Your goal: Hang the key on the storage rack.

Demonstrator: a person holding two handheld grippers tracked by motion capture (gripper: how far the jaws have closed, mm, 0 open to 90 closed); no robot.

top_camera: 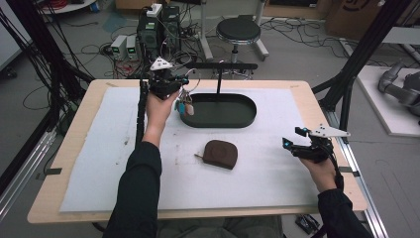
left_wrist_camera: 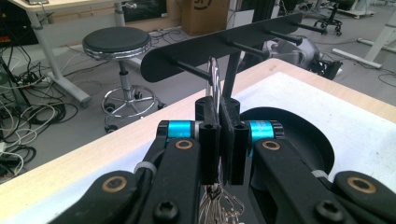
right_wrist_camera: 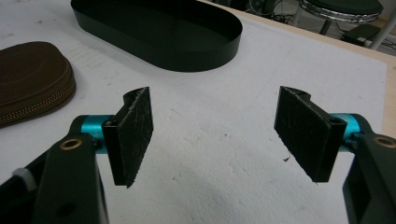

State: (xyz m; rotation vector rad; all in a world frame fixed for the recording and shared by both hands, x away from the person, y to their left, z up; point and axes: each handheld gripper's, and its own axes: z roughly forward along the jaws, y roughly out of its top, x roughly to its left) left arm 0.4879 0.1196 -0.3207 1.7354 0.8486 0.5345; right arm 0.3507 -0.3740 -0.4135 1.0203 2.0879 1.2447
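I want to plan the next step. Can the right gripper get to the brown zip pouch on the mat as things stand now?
Probably yes. The right gripper has open, empty jaws, and only bare white mat lies between it and the brown pouch. The left gripper, holding the key ring, is far off by the rack.

The oval tray (top_camera: 246,120) sits on the mat (top_camera: 99,163) toward the table's far side, with the peg rack (top_camera: 221,65) rising at its far edge. The zip pouch (top_camera: 220,153) lies nearer, just in front of the tray. The left gripper (top_camera: 177,85) holds a key ring (left_wrist_camera: 214,77) with its bunch of keys (top_camera: 184,105) over the tray's left end, while the right gripper (top_camera: 289,145) sits well apart near the mat's right edge.
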